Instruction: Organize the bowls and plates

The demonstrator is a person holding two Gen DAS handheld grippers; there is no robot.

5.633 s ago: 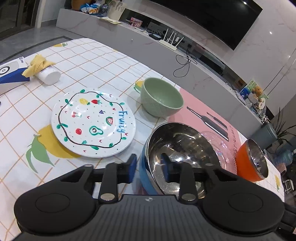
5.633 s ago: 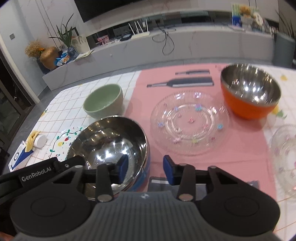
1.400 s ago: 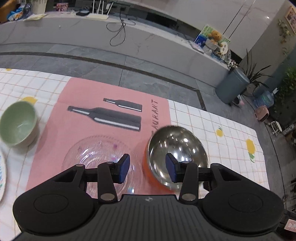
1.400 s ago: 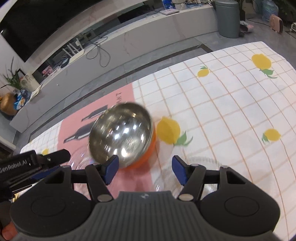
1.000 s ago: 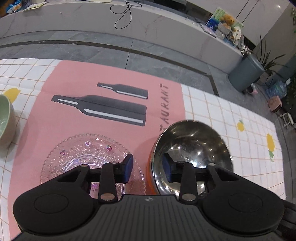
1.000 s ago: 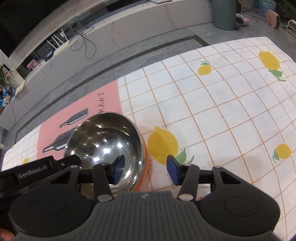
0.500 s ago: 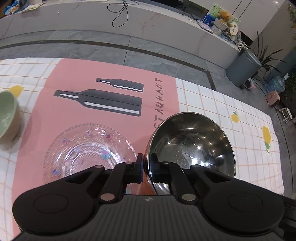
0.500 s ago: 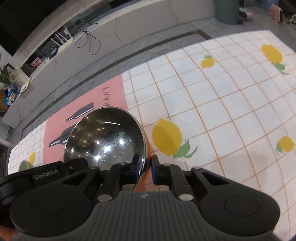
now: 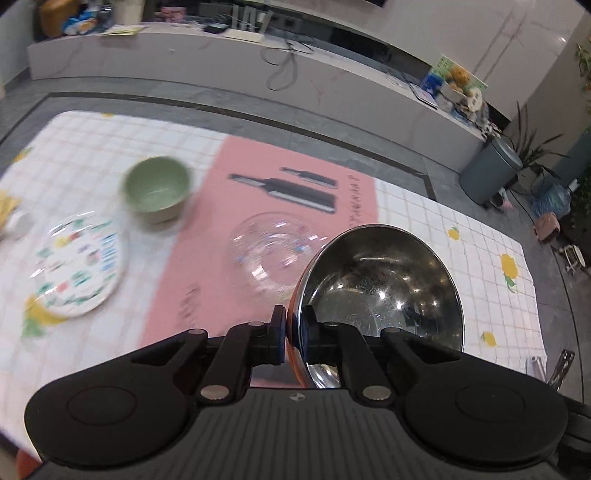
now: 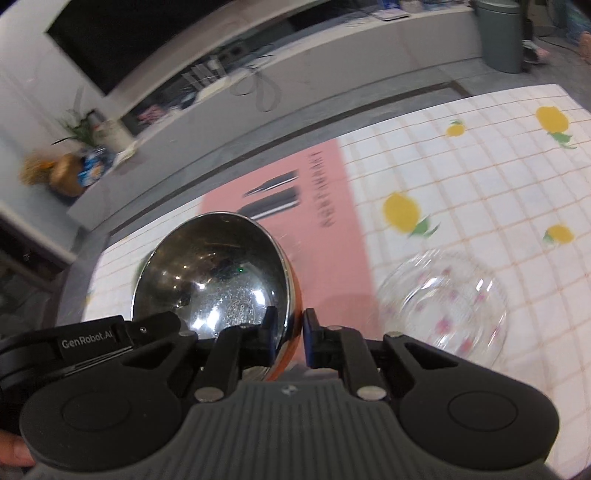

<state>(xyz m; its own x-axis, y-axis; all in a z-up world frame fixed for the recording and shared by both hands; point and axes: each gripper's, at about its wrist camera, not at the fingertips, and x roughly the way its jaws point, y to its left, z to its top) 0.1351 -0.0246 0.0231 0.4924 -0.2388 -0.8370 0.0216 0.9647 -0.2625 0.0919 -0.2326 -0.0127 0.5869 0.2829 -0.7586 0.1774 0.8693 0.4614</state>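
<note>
A long pale marble-look console [image 9: 332,74] runs along the white wall, under a dark television [image 10: 147,33]. Grey floor tiles [image 9: 184,96] lie below, with a grey bin [image 9: 489,177] near potted plants [image 9: 535,147]

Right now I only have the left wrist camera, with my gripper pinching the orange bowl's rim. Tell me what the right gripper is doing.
Observer: The right gripper is shut on the orange bowl too, one finger inside the rim and one outside.
Operator: Check what lies to the right of the bowl; it blocks my view.
Observer: A second clear glass plate lies there on the checked cloth, just off the pink mat.
Operator: Tell me whether the bowl touches that plate.
Observer: No. In the right wrist view a strip of pink mat shows between them.
</note>
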